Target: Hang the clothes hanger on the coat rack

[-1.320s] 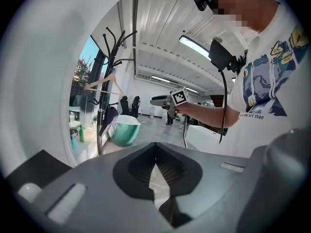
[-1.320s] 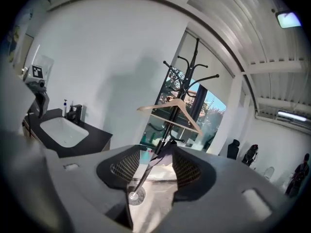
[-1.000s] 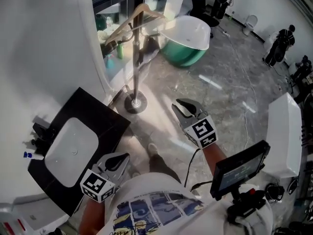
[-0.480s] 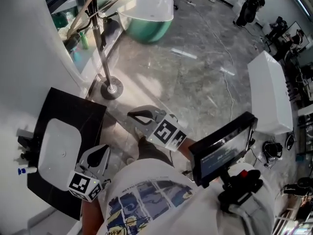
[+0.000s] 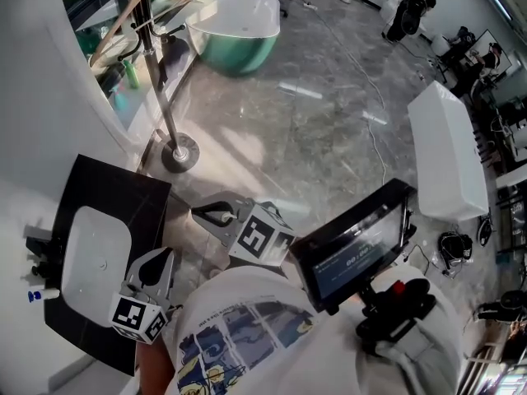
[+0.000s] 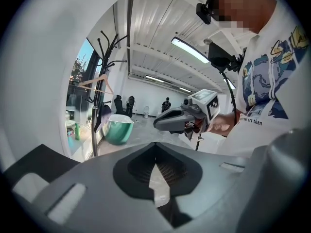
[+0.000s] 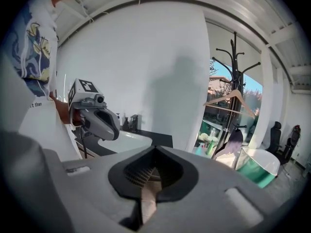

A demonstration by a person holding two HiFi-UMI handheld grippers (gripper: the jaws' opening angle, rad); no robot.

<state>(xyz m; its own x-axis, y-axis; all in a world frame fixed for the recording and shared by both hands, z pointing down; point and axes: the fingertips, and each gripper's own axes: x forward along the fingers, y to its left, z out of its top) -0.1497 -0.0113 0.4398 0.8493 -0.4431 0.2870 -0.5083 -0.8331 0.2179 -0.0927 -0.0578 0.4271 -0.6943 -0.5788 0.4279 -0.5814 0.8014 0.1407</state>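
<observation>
**Grippers empty, hanger on rack**

I am keeping the left gripper [image 5: 158, 262] and right gripper [image 5: 206, 214] fully closed on nothing, near 6 o'clock. The clothes hanger [image 5: 121, 21] is hanging on the coat rack [image 5: 165, 97] at 11 o'clock.

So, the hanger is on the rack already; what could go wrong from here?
The wooden hanger hangs on the coat rack, so a knock might drop it. The rack stands on a small round base and could tip. A cable lies across the floor, a possible trip hazard.
</observation>
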